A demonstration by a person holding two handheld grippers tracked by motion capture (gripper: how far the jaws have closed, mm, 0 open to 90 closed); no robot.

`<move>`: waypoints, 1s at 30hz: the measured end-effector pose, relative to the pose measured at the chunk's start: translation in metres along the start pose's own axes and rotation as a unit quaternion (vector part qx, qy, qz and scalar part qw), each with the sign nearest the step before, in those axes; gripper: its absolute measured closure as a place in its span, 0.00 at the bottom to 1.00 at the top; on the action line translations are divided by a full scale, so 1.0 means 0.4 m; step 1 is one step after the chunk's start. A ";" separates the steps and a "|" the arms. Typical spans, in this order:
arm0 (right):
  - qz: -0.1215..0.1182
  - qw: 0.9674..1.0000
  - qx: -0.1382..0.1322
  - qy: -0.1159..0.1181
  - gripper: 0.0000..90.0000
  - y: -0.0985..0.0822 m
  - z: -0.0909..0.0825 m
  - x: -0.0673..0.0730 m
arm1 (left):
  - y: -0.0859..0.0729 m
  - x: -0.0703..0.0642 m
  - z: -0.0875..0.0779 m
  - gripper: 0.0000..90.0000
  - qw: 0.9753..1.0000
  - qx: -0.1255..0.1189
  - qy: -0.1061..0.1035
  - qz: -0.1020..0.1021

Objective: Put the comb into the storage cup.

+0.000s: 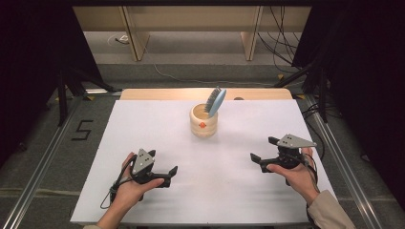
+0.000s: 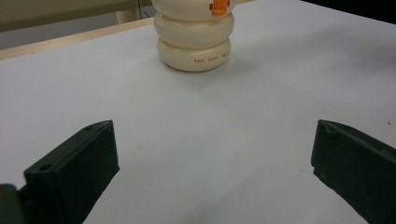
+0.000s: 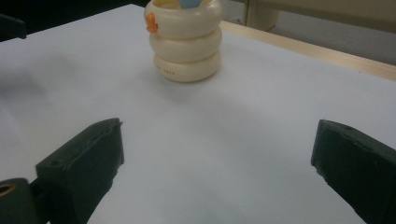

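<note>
Cream ringed cup (image 1: 203,122) upright near far middle of white table (image 1: 143,124), orange mark on its front, blue hairbrush (image 1: 216,101) leaning out of it toward the right. Broad bare surface all round; wooden far edge (image 1: 157,94) close behind. Left gripper (image 1: 167,174) low at near left, jaws spread wide, holding nothing. Right gripper (image 1: 263,149) at near right, likewise spread wide, holding nothing. Both well apart from cup.

Cream holder (image 1: 203,125): smooth, glossy, ceramic-like. Worktop (image 1: 143,129): matt white sheet, wood edge at 12 o'clock. Jaws: matt black plastic. Brush (image 1: 216,101): smooth blue plastic.
</note>
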State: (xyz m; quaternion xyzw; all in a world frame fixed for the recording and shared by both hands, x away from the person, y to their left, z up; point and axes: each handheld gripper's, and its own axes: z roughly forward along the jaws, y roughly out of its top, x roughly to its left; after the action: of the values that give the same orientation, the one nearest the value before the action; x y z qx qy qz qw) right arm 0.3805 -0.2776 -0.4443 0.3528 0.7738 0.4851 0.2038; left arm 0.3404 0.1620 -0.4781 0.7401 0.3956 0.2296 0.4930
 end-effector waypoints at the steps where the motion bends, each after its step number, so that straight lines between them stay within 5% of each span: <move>1: 0.000 1.000 0.000 -0.001 0.04 -0.002 -0.003 0.000 | -0.001 0.000 0.000 0.00 1.000 0.000 0.000 0.000; 30: 0.011 1.000 0.003 -0.005 0.05 -0.072 -0.057 0.008 | -0.002 0.003 0.000 0.00 1.000 -0.002 0.002 0.002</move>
State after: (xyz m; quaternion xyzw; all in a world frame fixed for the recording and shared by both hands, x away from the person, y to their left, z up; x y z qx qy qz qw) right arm 0.3533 -0.2972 -0.4598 0.3638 0.7703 0.4834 0.2015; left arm 0.3409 0.1631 -0.4788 0.7397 0.3946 0.2331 0.4927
